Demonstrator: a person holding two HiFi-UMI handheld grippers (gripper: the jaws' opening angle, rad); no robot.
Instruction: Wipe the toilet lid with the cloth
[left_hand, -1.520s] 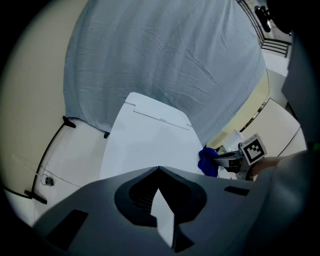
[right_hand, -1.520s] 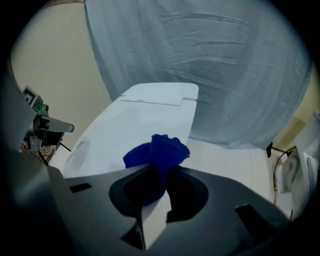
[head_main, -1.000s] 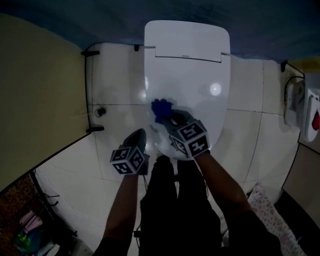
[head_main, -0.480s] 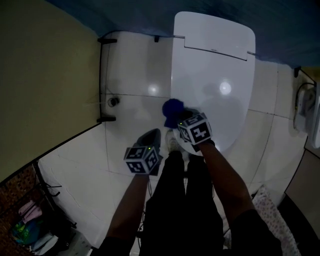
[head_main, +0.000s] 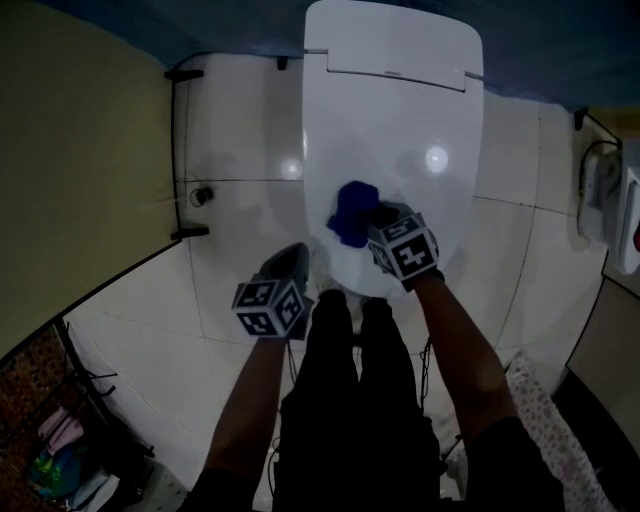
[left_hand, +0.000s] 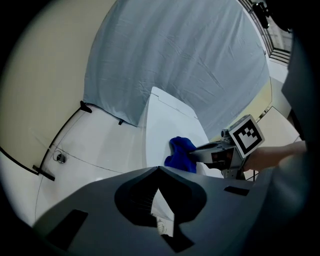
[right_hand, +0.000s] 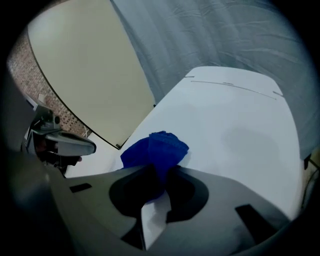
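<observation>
The white toilet lid (head_main: 395, 130) is down. A crumpled blue cloth (head_main: 352, 212) lies on its front left part. My right gripper (head_main: 368, 226) is shut on the cloth and holds it against the lid. In the right gripper view the cloth (right_hand: 156, 148) bulges out of my right gripper (right_hand: 159, 169) over the lid (right_hand: 235, 125). My left gripper (head_main: 289, 264) hangs over the floor to the left of the toilet's front, shut and holding nothing. The left gripper view shows my left gripper (left_hand: 159, 168), the cloth (left_hand: 181, 154) and the right gripper (left_hand: 216, 152) on the lid (left_hand: 165, 120).
White floor tiles (head_main: 240, 130) surround the toilet, with a floor drain (head_main: 203, 195) at the left. A yellow partition (head_main: 80, 170) stands at the left. A white wall unit (head_main: 605, 195) is at the right and a patterned mat (head_main: 545, 420) at the lower right. The person's dark-trousered legs (head_main: 350, 400) stand before the toilet.
The right gripper carried the cloth out to the lid's left edge, then back toward the lid's middle. The left gripper stayed beside the toilet's front left.
</observation>
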